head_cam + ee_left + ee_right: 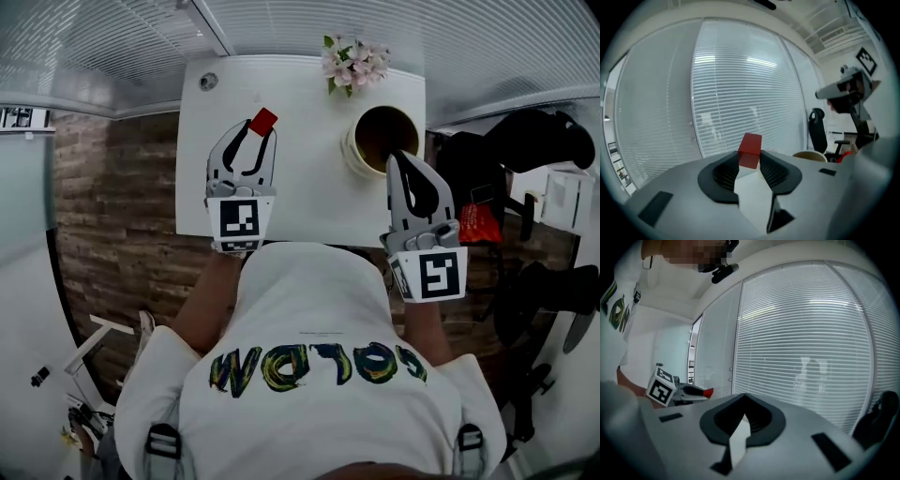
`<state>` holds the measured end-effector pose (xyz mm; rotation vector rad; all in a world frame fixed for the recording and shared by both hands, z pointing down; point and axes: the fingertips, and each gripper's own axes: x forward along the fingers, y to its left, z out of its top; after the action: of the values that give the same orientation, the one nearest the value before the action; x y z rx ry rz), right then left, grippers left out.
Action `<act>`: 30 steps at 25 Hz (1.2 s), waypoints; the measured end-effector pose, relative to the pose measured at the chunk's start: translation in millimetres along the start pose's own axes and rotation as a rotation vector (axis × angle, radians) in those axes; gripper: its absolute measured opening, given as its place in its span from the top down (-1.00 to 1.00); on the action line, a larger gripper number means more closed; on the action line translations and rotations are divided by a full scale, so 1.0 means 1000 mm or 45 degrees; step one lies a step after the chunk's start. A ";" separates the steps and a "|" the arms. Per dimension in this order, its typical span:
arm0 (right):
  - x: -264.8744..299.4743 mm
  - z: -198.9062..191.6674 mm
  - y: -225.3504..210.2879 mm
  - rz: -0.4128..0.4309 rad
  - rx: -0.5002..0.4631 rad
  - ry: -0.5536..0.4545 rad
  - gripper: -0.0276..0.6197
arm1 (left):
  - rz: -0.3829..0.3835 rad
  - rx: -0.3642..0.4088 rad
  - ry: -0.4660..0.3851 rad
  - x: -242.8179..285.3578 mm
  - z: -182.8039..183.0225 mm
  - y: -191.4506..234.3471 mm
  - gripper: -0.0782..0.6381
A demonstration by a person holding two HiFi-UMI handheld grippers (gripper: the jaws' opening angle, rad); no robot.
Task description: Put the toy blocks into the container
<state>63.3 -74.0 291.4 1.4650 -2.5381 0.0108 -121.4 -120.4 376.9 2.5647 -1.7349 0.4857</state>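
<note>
A small red toy block (263, 120) is pinched at the tips of my left gripper (260, 128), which is raised over the left part of the white table (300, 197). In the left gripper view the red block (750, 149) sits between the jaws of the left gripper (750, 158), with window blinds behind it. A round tan container (379, 139) stands on the table's right side, and its rim (809, 154) shows to the right. My right gripper (397, 161) is shut and empty, its tips over the container's near edge. Its jaws meet (743, 398) in the right gripper view, where the left gripper's red block (708, 392) shows at left.
A pot of pink flowers (353, 60) stands at the table's far edge, behind the container. A small round object (208, 82) lies at the far left corner. A black office chair (525, 141) and a red object (480, 223) are to the right of the table.
</note>
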 end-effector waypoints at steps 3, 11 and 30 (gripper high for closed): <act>-0.003 0.006 0.002 0.005 -0.006 -0.013 0.89 | 0.071 -0.133 -0.164 -0.031 0.041 0.005 0.36; -0.009 0.005 0.001 -0.014 -0.009 -0.013 0.89 | -0.002 -0.155 -0.210 -0.044 0.061 -0.010 0.36; -0.102 -0.021 -0.068 -0.356 0.040 0.049 0.89 | -0.480 -0.137 -0.265 -0.014 0.097 -0.151 0.36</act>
<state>174.3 -18.7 286.3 1.7996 -2.2916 0.0347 35.1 -66.6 306.4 2.8477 -1.2285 0.1135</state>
